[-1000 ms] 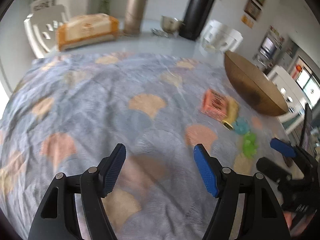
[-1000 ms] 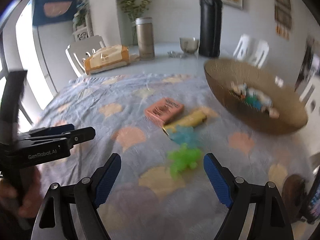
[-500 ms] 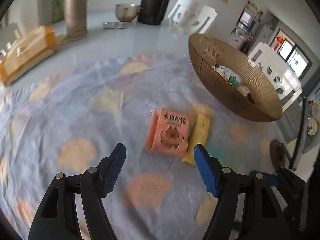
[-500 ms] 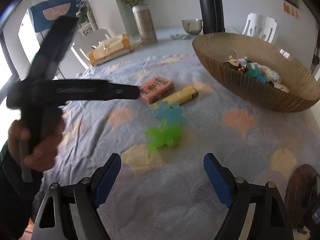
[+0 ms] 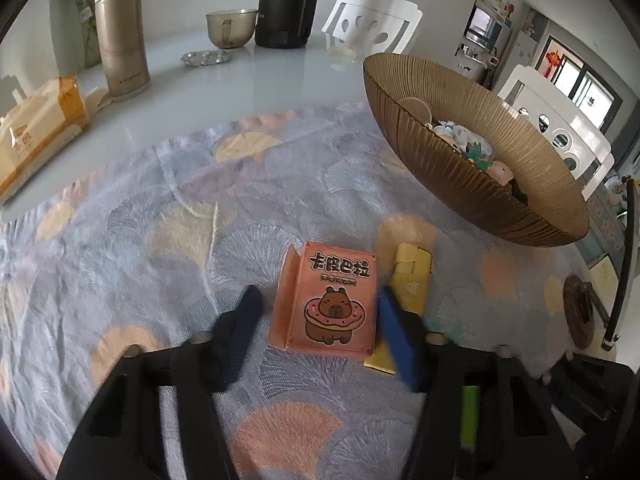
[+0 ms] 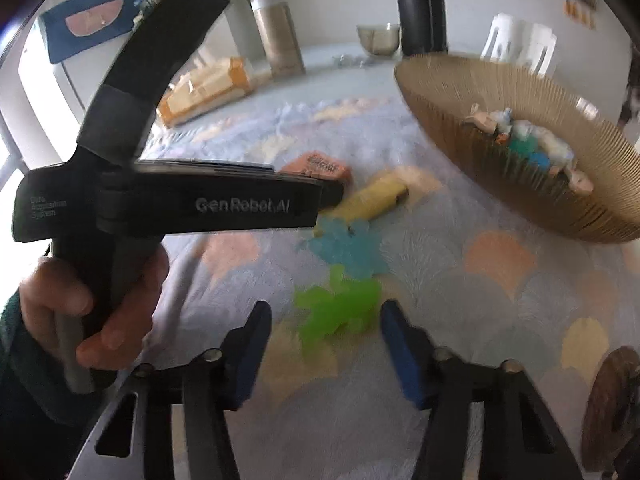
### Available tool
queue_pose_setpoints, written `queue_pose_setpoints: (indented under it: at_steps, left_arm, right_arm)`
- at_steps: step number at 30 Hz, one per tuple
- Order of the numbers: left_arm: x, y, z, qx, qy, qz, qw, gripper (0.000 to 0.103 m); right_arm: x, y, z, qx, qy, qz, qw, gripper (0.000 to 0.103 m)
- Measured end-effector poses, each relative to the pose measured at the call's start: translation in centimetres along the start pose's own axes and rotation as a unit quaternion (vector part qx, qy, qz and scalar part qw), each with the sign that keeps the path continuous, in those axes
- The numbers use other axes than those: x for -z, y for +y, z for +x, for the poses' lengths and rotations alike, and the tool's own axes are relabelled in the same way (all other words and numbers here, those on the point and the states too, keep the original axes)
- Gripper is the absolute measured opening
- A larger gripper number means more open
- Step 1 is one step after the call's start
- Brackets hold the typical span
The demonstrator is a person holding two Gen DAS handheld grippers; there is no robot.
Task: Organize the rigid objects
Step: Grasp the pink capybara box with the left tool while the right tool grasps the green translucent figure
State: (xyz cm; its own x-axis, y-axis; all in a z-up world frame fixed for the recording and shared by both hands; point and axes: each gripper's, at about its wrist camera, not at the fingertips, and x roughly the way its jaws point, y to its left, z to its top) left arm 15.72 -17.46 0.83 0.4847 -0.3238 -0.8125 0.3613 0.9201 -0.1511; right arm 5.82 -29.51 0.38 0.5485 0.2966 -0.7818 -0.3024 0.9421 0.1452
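Jaws of the left gripper (image 5: 318,320), just closing, flank the orange card box (image 5: 326,300) (left pad apart, right pad at its edge); a yellow box (image 5: 410,280) lies just beyond. Jaws of the right gripper (image 6: 324,344), likewise closing, bracket the green toy (image 6: 338,312) without clear contact; the ribbed bowl (image 6: 500,160) stands farther right.

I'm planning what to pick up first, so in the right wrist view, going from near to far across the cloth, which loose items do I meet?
Green toy → blue toy → yellow box → orange card box.
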Motion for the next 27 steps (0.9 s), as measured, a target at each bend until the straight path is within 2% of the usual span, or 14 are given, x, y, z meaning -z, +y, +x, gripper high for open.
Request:
queue_pose_setpoints:
  at_steps: [1, 3, 6, 11, 15, 19, 21, 23, 25, 27]
  left_arm:
    - [0.0, -0.1, -0.1, 0.001, 0.000, 0.004, 1.0000, 0.039]
    - [0.2, -0.2, -0.4, -0.005, 0.000, 0.006, 1.0000, 0.039]
    - [1.0, 0.3, -1.4, -0.014, -0.006, 0.000, 0.9999, 0.039]
    - [3.5, 2.5, -5.8, -0.016, -0.034, -0.030, 0.9988, 0.039]
    - [6.6, 4.9, -9.8, -0.057, -0.057, -0.066, 0.9946, 0.039]
    - [10.1, 7.5, -11.2, -0.079, -0.065, -0.117, 0.9879, 0.039]
    - [11.8, 8.8, -11.4, -0.077, -0.070, -0.144, 0.9841, 0.039]
    - [13.0, 9.6, -11.5, -0.095, -0.079, -0.153, 0.9805, 0.039]
    - [13.5, 10.0, -11.5, -0.115, -0.084, -0.159, 0.9770, 0.039]
    - [13.4, 10.1, -11.7, -0.107, -0.096, -0.167, 0.9755, 0.039]
  right_arm:
    - [0.0, 0.1, -0.1, 0.000, -0.002, -0.003, 1.000, 0.039]
    - [0.1, -0.1, -0.4, 0.002, -0.012, -0.001, 1.000, 0.039]
    - [0.2, -0.6, -1.7, -0.021, -0.036, 0.011, 0.999, 0.038]
    - [0.3, -0.1, -4.1, -0.047, -0.058, 0.013, 0.997, 0.038]
    - [-0.2, 2.4, -5.2, -0.065, -0.068, -0.010, 0.996, 0.039]
    - [0.1, 5.2, -4.5, -0.077, -0.059, -0.036, 0.995, 0.039]
    - [0.6, 6.1, -2.7, -0.082, -0.044, -0.040, 0.995, 0.039]
    - [1.1, 6.5, -0.9, -0.079, -0.023, -0.042, 0.996, 0.039]
    - [1.2, 6.7, 0.3, -0.073, 0.000, -0.045, 0.996, 0.039]
    - [1.2, 6.5, 0.3, -0.090, 0.000, -0.045, 0.995, 0.039]
